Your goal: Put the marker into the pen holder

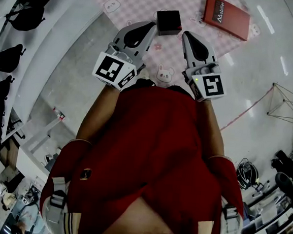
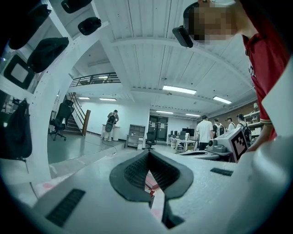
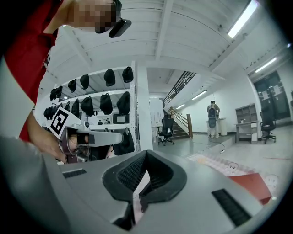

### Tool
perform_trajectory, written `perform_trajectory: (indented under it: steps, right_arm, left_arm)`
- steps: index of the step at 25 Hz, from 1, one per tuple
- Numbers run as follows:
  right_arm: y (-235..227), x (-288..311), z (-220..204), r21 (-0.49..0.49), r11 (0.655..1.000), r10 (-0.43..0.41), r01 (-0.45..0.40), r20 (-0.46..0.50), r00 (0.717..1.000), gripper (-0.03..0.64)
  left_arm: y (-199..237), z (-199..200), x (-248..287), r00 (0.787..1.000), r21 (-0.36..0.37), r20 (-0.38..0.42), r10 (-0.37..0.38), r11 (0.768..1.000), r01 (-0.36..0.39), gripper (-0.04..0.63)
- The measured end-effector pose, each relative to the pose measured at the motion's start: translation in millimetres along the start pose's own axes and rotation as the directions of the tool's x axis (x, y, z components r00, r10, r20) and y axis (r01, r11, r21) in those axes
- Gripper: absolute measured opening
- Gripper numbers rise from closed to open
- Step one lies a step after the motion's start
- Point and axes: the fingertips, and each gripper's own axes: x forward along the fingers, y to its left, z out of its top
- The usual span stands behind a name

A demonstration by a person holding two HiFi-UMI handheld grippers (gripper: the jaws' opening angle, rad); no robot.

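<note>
No marker shows in any view. A black square box (image 1: 168,22), perhaps the pen holder, stands on the pink checked cloth (image 1: 130,5) just beyond both grippers. My left gripper (image 1: 153,25) points at the box's near left corner, and its jaws meet at the tips with nothing between them (image 2: 148,154). My right gripper (image 1: 185,35) sits just right of the box, also shut and empty (image 3: 145,154). Both are held level, close to the person's red shirt. Each gripper shows beside the other in the gripper views: the right gripper (image 2: 231,145), the left gripper (image 3: 87,137).
A red flat box (image 1: 226,16) lies on the cloth at the far right, also seen in the right gripper view (image 3: 249,185). White shelving with black bags (image 1: 11,56) runs along the left. A thin wire frame (image 1: 285,100) stands on the floor at right. People stand far off.
</note>
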Motion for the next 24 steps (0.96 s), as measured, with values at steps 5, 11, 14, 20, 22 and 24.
perform_trajectory:
  steps: [5,11,14,20,22,24]
  right_arm:
    - [-2.0,-4.5,-1.8,-0.003,1.0,-0.016,0.016,-0.009,1.0,-0.002]
    - [-4.9,-10.2,-2.8,-0.004,0.999,-0.035,0.035,-0.014,0.999,-0.002]
    - [-6.3,-13.5,-2.4,-0.009,0.999,-0.042,0.041,-0.014,0.999,-0.002]
    - [-3.8,-16.3,-3.9,-0.013,0.999,-0.046,0.045,-0.02,0.999,-0.002]
    - [-2.5,-17.2,-5.1,-0.013,0.999,-0.046,0.046,-0.022,0.999,-0.002]
    - [-1.5,-18.2,-6.3,-0.013,0.999,-0.046,0.046,-0.025,0.999,-0.002]
  left_arm:
    - [-3.3,-1.4,1.1,1.0,0.002,-0.002,-0.011,1.0,0.011,0.006]
    - [-7.0,-4.3,2.1,1.0,0.003,-0.005,-0.026,1.0,0.026,0.006]
    - [-10.0,-4.6,2.5,0.999,0.004,-0.007,-0.032,0.999,0.032,0.006]
    - [-12.2,-5.9,-0.1,0.999,0.007,-0.013,-0.039,0.999,0.039,0.006]
    - [-12.9,-6.5,-1.1,0.999,0.008,-0.014,-0.041,0.999,0.041,0.006]
    - [-13.7,-7.1,-2.1,0.999,0.01,-0.015,-0.043,0.999,0.043,0.006]
